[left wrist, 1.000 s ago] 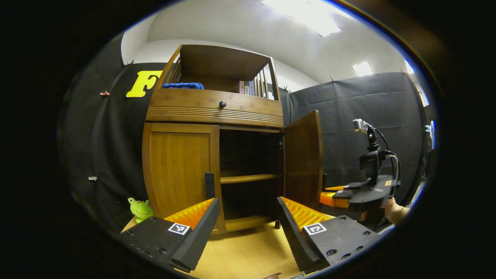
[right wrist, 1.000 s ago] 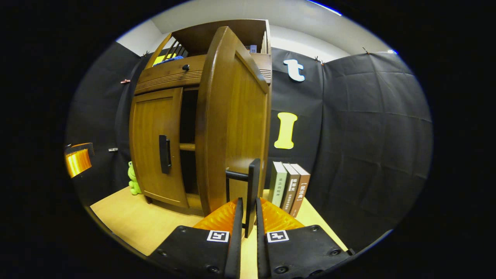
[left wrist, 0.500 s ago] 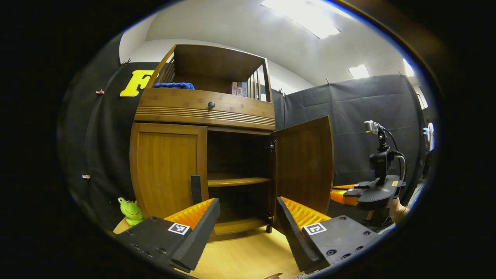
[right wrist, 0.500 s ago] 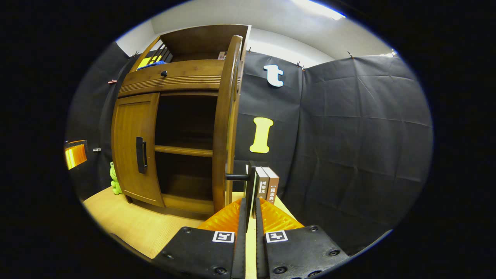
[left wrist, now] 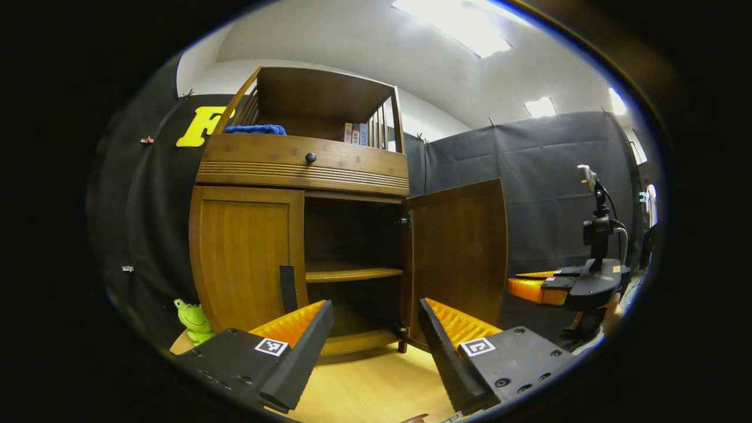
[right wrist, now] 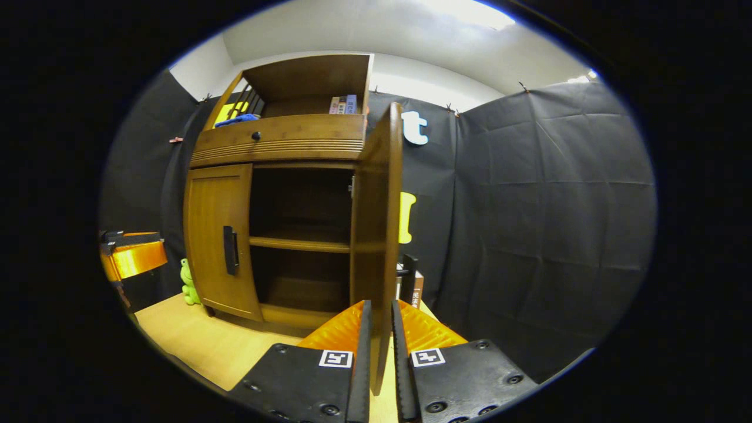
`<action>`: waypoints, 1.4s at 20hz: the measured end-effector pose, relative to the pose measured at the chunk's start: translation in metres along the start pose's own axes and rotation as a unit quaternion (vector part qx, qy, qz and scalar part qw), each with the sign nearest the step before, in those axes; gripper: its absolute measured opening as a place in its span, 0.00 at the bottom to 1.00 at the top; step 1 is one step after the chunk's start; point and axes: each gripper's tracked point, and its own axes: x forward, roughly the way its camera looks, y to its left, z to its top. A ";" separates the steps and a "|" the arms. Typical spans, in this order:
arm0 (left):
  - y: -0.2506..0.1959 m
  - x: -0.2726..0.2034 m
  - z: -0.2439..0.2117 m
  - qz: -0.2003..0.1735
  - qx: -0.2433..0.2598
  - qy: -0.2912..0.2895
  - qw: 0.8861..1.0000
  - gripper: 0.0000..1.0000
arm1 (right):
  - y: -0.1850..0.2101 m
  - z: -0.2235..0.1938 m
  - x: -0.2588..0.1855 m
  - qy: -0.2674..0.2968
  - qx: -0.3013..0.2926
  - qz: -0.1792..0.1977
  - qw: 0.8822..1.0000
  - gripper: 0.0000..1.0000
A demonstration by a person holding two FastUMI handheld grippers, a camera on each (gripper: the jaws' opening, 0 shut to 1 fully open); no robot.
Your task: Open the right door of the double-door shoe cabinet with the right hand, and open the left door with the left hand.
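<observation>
Right door [left wrist: 458, 252] stands swung wide; left door [left wrist: 247, 258] is shut, its upright black handle [left wrist: 287, 289] just ahead and a little left of our left gripper [left wrist: 376, 329], jaws wide apart. The right gripper [right wrist: 379, 329] sits nearly closed about the open door's edge; we cannot tell if it presses. We judge the left hand nearer that handle.

A: Where's the light from?

B: Above the left gripper [left wrist: 375, 346]: ceiling panels [left wrist: 452, 26] blown out to white glare, with smaller lamps [left wrist: 540, 107] off to its right. The ceiling is bright above the right gripper [right wrist: 379, 352] too.

A: Shadows?

B: The shoe cabinet [left wrist: 299, 170] interior ahead of both grippers is dim and deep in shade; the tabletop [left wrist: 376, 385] beneath them is evenly lit.

A: Sharpness?

B: Crisp in the middle. Fisheye bending bows the right door [right wrist: 376, 235] and the cabinet sides, with blue fringing at the rim.
</observation>
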 end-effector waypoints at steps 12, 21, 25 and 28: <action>0.037 0.007 -0.002 0.038 -0.002 -0.009 0.999 0.89 | 0.079 0.008 -0.033 -0.001 -0.009 0.101 0.995 0.98; 0.077 0.068 -0.009 0.087 0.022 -0.036 0.995 0.89 | 0.087 0.016 -0.038 -0.045 -0.012 0.114 0.992 0.97; 0.110 0.101 -0.028 0.139 0.026 -0.020 0.990 0.88 | 0.084 0.011 -0.031 -0.057 -0.019 0.117 0.991 0.97; 0.132 0.127 -0.038 0.165 0.024 -0.018 0.986 0.91 | 0.084 0.001 -0.022 -0.046 -0.011 0.129 0.990 0.97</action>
